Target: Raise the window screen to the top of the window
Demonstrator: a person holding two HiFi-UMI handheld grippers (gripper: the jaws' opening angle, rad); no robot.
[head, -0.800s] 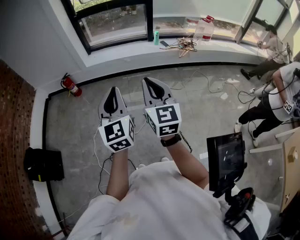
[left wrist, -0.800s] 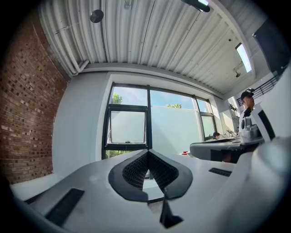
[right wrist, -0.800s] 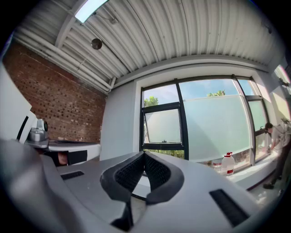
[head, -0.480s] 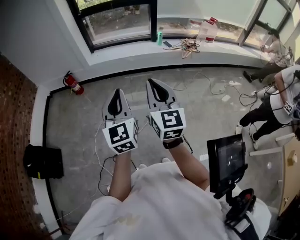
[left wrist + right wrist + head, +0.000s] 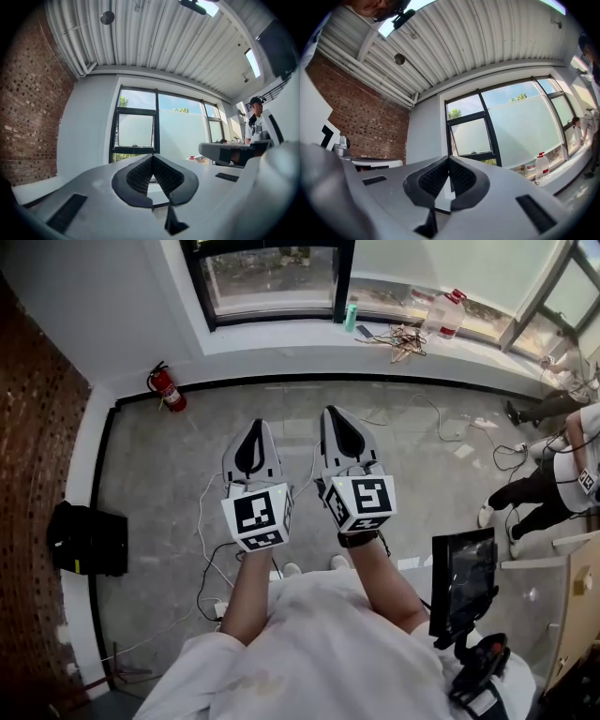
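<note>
By the look of it, none of the task is done yet. The left tool (image 5: 255, 427) and right tool (image 5: 337, 414) are both pinched tight and empty. They are held over the middle of the floor (image 5: 159, 484), well apart from the window (image 5: 157, 123) beyond its far edge. The window screen (image 5: 135, 131) sits low in its frame, with open sky above it. The approach, grip and lift are all left to do.

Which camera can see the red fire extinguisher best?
The head view: the fire extinguisher shows whole there, on the floor by the wall. Neither gripper view shows it; both look higher, at the window.
</note>
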